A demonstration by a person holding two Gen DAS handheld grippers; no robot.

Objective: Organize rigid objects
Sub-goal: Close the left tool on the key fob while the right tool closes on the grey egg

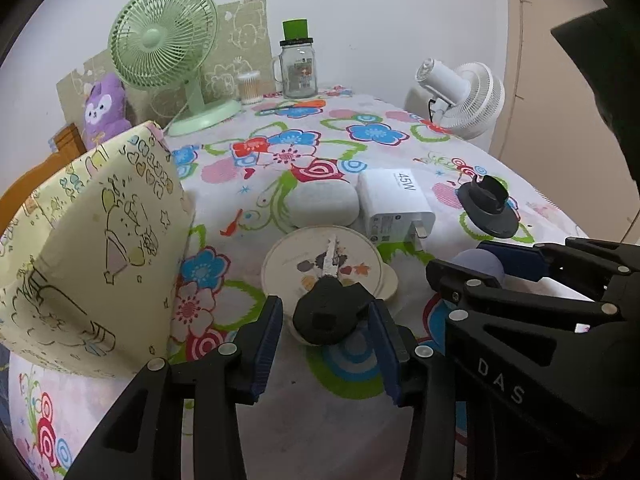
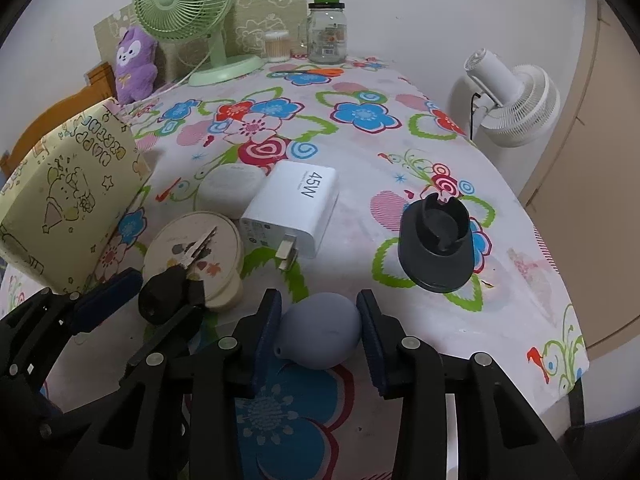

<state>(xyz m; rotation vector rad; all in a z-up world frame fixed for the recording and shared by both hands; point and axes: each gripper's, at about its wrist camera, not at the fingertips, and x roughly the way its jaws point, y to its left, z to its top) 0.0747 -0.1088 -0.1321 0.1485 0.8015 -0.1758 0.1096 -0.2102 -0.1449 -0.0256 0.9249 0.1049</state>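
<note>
My left gripper (image 1: 326, 340) is open around the black head of a key (image 1: 326, 314) that lies on a round cream tin (image 1: 320, 266); the right finger touches the head, the left stands apart. My right gripper (image 2: 318, 334) is open around a grey-blue egg-shaped blower (image 2: 320, 334) on the floral cloth; its pads look close to the blower's sides. The key (image 2: 170, 292) and tin (image 2: 196, 250) also show in the right wrist view. A white 45W charger (image 2: 292, 210), a white oval case (image 2: 230, 192) and a black stand (image 2: 438, 250) lie beyond.
A yellow gift box (image 1: 92, 248) stands at the left, close to the left gripper. At the back are a green fan (image 1: 168, 52), a purple plush (image 1: 106, 110), a jar (image 1: 298, 68) and cotton swabs (image 1: 250, 88). A white fan (image 2: 516, 106) stands off the table's right edge.
</note>
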